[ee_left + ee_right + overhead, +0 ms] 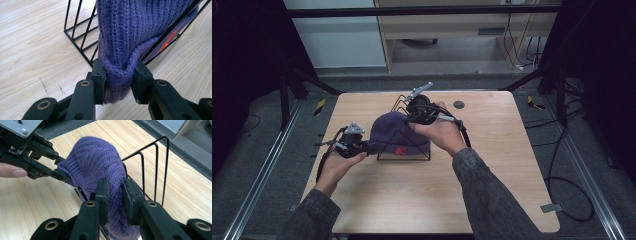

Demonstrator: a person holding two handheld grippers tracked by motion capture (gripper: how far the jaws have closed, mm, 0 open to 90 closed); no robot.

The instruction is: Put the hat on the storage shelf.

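Left gripper (119, 80) fingers clamp the rolled brim of a purple rib-knit beanie (394, 131); right gripper (115, 200) fingers pinch its knit at the hat's 1 o'clock. Beanie sits draped over a black wire rack (404, 156) at counter (492, 150) centre. Orange "K" (400, 150) on the hat's front, toward 6 o'clock.

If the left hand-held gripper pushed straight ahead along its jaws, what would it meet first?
The purple ribbed knit hat, whose bunched edge the left hand-held gripper already clamps; just behind, probably the black wire rack that the hat drapes over.
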